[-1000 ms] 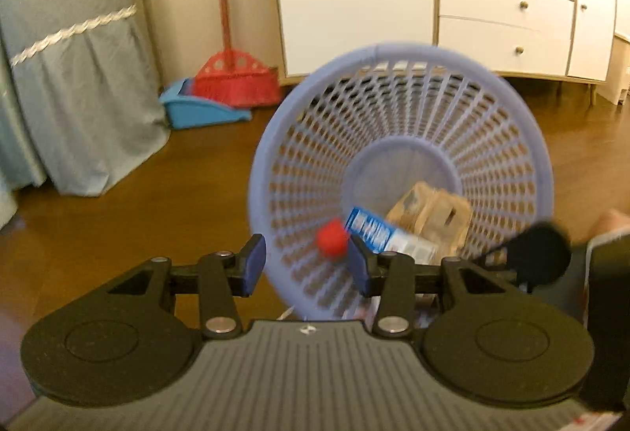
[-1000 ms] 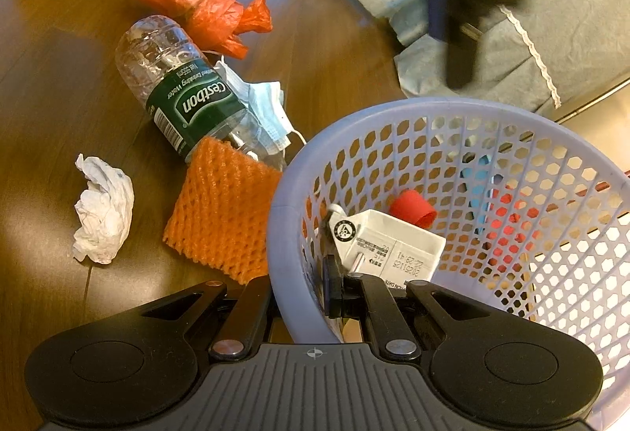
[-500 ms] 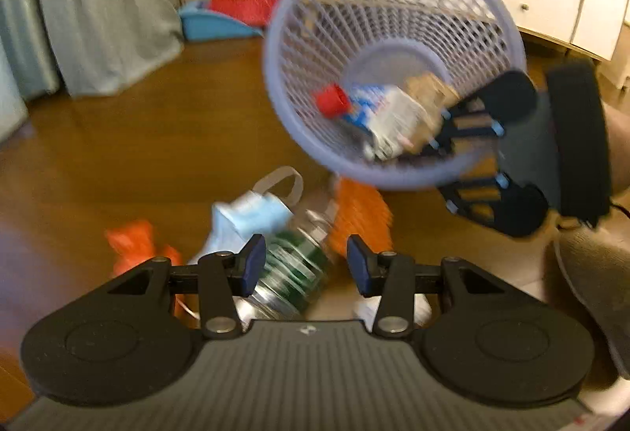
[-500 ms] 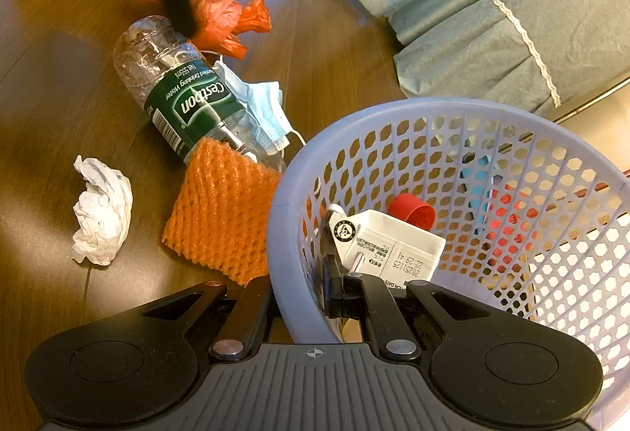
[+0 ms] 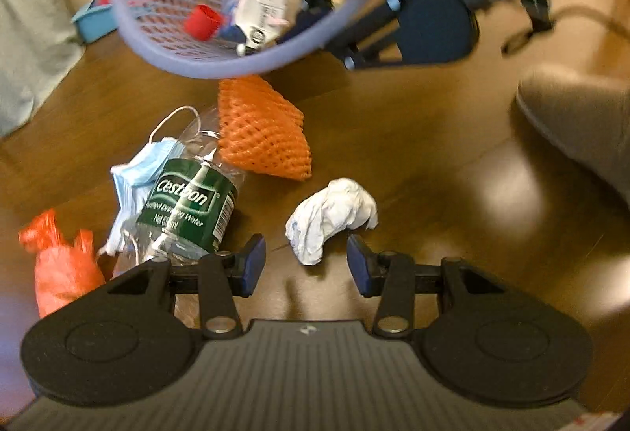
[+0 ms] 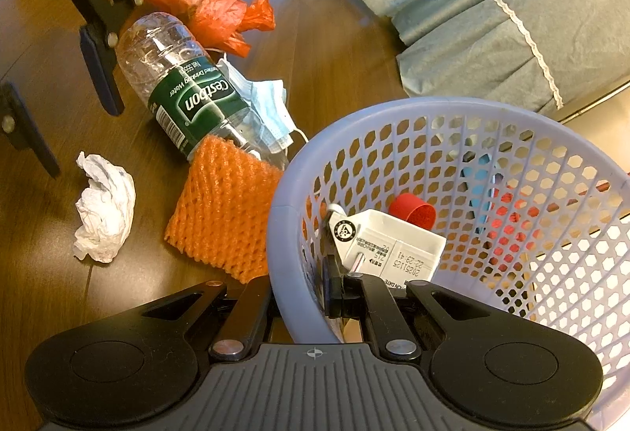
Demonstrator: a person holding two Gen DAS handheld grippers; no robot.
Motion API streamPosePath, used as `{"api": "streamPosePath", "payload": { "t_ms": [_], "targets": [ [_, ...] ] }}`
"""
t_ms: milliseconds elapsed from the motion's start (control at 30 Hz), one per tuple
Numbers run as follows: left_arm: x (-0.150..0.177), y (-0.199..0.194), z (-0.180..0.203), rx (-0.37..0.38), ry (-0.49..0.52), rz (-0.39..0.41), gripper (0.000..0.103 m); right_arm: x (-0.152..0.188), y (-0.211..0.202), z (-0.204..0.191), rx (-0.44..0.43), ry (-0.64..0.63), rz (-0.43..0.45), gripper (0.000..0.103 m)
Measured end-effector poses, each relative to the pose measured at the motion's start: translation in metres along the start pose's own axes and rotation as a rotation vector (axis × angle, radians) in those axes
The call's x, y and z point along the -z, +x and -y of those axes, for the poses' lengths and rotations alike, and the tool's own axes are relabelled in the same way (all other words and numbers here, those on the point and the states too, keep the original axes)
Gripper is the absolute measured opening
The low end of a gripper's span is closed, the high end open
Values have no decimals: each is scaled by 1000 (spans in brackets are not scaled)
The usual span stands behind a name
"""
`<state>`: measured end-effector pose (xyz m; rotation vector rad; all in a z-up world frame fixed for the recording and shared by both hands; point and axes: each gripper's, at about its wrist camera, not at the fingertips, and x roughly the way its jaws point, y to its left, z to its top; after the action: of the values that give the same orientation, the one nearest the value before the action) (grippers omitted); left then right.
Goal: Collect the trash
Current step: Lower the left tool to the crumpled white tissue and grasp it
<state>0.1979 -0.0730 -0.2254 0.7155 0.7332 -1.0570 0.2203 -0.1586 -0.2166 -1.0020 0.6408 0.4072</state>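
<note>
On the wooden floor (image 5: 413, 139), five pieces of trash are left lying close together: a crumpled white tissue (image 5: 330, 218), an orange foam net (image 5: 260, 128), a clear plastic bottle (image 5: 189, 195) with a green label, a blue face mask (image 5: 138, 175) partly tucked under the bottle, and an orange plastic bag (image 5: 59, 265) at the far end. The bottle is laid on its side, its neck end touching the foam net.

The lavender basket (image 6: 299, 171) is held tilted by the right gripper (image 6: 299, 293), whose fingers are pressed together on the rim, one outside the wall and one inside. The basket is judged to be held this way so that its mouth is turned toward the pile and each piece can be dropped in with a short carry. A white carton (image 6: 390, 246) and a red cap (image 6: 413, 212) are already resting inside, against the lower wall, where the tilt lets them settle.

The left gripper (image 5: 305, 265) is held low over the floor with its fingers spread, nothing between them. The tissue is lined up just ahead of the gap, so it is judged to be the next piece aimed at. Being light and loose, the tissue is likely to be crushed easily and could be nudged aside if the pads are closed from too high.
</note>
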Motion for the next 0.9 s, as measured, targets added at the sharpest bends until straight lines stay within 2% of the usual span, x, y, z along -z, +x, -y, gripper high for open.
{"api": "streamPosePath", "payload": {
  "t_ms": [533,700,733,800,900],
  "targets": [
    [-5,27,7,8,149,-11,40,1,0,-1,1,1,1,3],
    [-9,32,9,9,161,-6,38,2,-1,-2,0,-1,0,3],
    [-9,32,10,8,168,-3,37,2,-1,-2,0,-2,0,3],
    [-9,32,12,11,183,-6,26,2,-1,-2,0,-1,-1,3],
    [-9,33,12,10,177,-18,18,2,-1,-2,0,-1,0,3]
  ]
}}
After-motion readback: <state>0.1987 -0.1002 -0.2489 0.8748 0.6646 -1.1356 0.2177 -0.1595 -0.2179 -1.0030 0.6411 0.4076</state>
